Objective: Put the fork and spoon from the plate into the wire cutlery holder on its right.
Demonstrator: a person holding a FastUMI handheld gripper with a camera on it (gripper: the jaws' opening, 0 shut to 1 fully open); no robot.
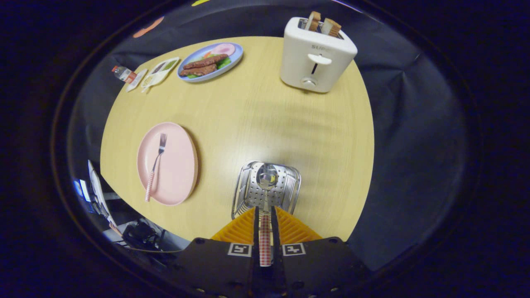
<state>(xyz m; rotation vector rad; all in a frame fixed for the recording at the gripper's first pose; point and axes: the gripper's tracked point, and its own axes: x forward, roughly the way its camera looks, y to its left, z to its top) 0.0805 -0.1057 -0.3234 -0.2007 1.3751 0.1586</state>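
Note:
My gripper (265, 217) is shut on the spoon (266, 178), its two orange fingers (242, 227) pressing the red-checked handle. The spoon's bowl hangs over the open top of the wire cutlery holder (248, 194), which stands just ahead of the fingers near the table's front edge. Left of the holder lies the pink plate (178, 165). On it rests the fork (155, 163), tines pointing away from me and its checked handle reaching over the near rim.
A white toaster (315, 56) with two bread slices stands at the far right of the wooden table (256, 116). A blue plate of food (210, 62), a small white tray (159, 72) and a little bottle (123, 74) sit at the far left.

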